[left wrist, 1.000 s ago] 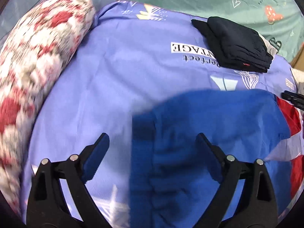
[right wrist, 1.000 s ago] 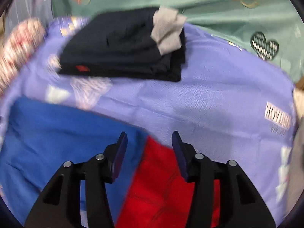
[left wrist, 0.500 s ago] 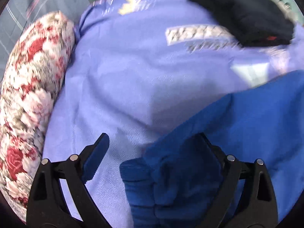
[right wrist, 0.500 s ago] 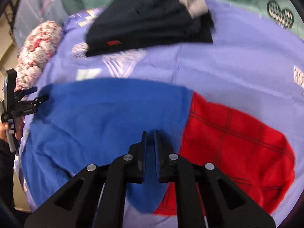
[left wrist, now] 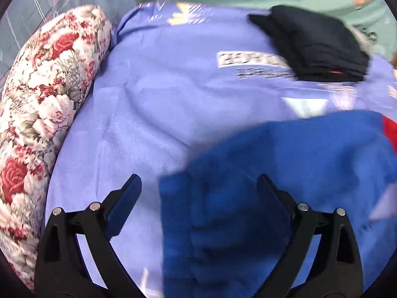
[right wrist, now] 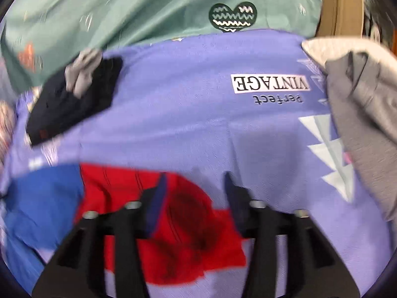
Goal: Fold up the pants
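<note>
Bedsheet (left wrist: 173,94), lilac and printed, beside floral pillow (left wrist: 42,104).

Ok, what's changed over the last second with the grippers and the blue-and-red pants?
The right gripper pinched shut over the pants half a second ago at the blue-red seam; now its jaws are opening, standing apart above the red part, gripping nothing. The left gripper stayed wide open over the blue end, which bunched up, then lies flatter again. The folded dark garment, floral pillow and purple sheet are unchanged.
</note>
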### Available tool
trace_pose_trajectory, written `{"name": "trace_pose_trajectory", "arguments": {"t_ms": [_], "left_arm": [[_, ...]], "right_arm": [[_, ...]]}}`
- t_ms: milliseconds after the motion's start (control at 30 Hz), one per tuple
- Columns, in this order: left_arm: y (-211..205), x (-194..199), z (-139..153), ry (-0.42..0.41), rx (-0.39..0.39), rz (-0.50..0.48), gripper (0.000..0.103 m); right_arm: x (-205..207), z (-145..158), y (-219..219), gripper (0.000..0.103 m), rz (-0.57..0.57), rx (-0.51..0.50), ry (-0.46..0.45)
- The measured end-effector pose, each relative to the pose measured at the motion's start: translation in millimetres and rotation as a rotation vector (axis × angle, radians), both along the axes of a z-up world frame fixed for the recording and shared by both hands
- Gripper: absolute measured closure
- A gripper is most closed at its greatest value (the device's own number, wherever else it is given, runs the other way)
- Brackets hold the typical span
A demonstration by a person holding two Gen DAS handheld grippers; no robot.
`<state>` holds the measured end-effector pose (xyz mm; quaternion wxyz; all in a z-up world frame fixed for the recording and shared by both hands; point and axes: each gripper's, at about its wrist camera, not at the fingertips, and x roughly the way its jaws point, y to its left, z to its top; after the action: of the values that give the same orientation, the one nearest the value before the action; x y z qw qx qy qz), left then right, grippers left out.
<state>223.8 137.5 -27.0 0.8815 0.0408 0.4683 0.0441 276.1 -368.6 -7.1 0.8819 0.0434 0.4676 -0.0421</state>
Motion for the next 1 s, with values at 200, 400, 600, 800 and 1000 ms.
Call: {"name": "trace_pose_trajectory", "arguments": {"t_ms": [200,400,600,800,1000], "left_arm": [[-18,-34,-1,0.037,-0.128,-0.022,0.006],[-27,-30,-28,0.111,-0.167,0.018,0.006],[-24,-25,-21,0.101,-0.185,0.033,0.006],[-13,-16,-7,0.06,-0.16,0.057,0.006],[-19,-8,-15,0.075,-0.183,0.083,0.006]], "right_arm": [[-2,-30,-21,0.068,0.023,0.003,0.116],[13,1,-16,0.089,0.005,-0.13,-0.039],[37,-29,-2,0.049,-0.04,-0.346,0.046],[11,17,27,0.043,-0.007,-0.058,-0.121],[31,-14,104,0.09,0.27,0.279,0.0]]}}
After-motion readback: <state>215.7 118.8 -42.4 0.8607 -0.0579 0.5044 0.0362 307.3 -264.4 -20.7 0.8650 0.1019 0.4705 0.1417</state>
